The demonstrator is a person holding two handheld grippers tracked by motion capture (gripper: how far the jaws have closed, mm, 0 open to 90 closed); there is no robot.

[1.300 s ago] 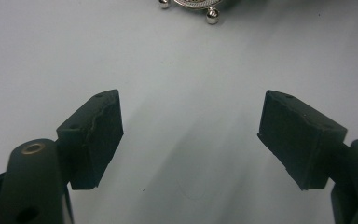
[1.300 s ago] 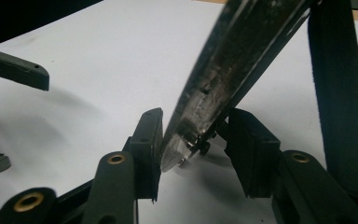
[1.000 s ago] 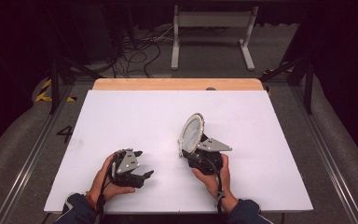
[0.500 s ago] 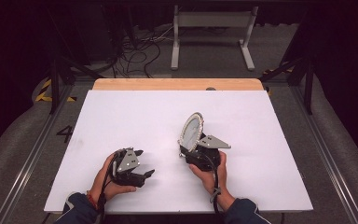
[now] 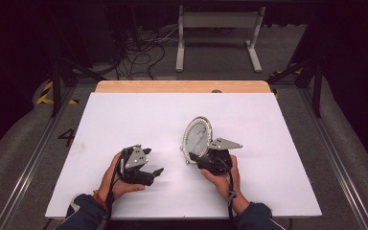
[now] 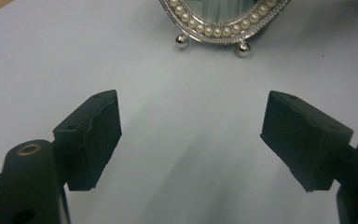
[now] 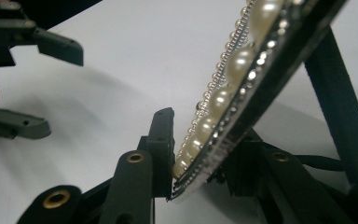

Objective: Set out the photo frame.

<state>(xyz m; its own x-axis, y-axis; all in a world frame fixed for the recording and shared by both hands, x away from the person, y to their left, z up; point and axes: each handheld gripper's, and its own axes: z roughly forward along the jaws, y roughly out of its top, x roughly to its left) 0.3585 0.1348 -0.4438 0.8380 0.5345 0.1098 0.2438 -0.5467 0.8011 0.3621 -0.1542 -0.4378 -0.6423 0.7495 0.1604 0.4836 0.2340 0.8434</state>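
A small oval mirror with a pearl-studded silver frame stands tilted on the white table top, resting on ball feet and a black easel leg. My right gripper grips the mirror's lower rim. Its jaws have just been closing, and the pads now press on the rim, one on the pearl face and one on the back. My left gripper lies to the mirror's left, a short way off. It is open and points at the mirror's foot, with bare table between its pads.
A wooden strip runs along the table's far edge. Beyond it are cables and a metal stand on the floor. My left gripper's jaws show at the upper left of the right gripper view.
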